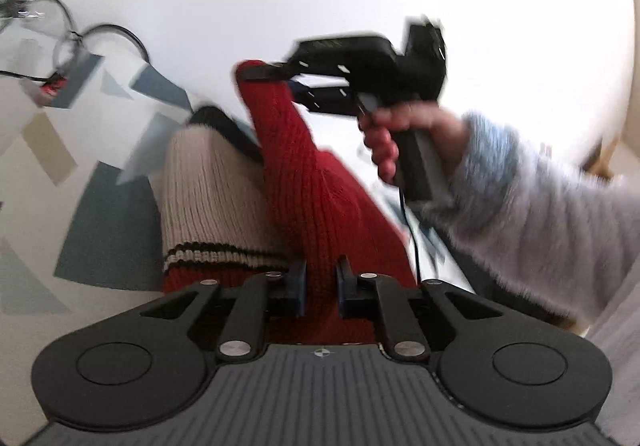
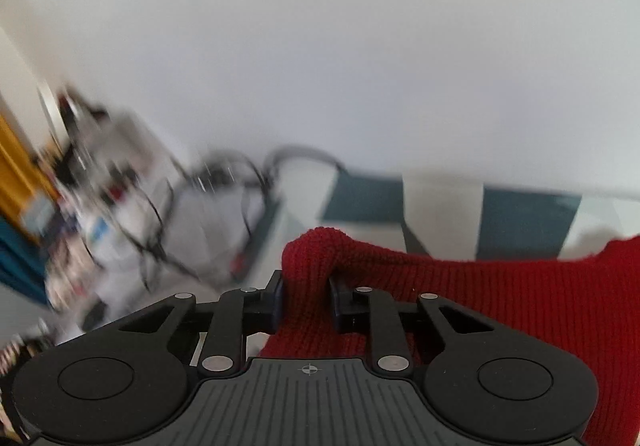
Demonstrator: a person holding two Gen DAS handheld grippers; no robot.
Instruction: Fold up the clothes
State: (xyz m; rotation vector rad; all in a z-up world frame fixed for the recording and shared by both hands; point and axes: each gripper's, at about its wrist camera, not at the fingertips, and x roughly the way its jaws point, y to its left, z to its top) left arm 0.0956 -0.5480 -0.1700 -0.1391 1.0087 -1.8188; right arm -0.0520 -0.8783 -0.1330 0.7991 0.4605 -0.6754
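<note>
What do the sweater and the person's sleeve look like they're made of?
Sweater: chunky ribbed knit, likely wool or acrylic, matte; vertical ribs show in the red body and in the cream cuff with dark stripes. Both the left gripper and the right gripper pinch it. Sleeve: fluffy pale fleece or plush, judging by its fuzzy nap; the fibre is unclear.
</note>
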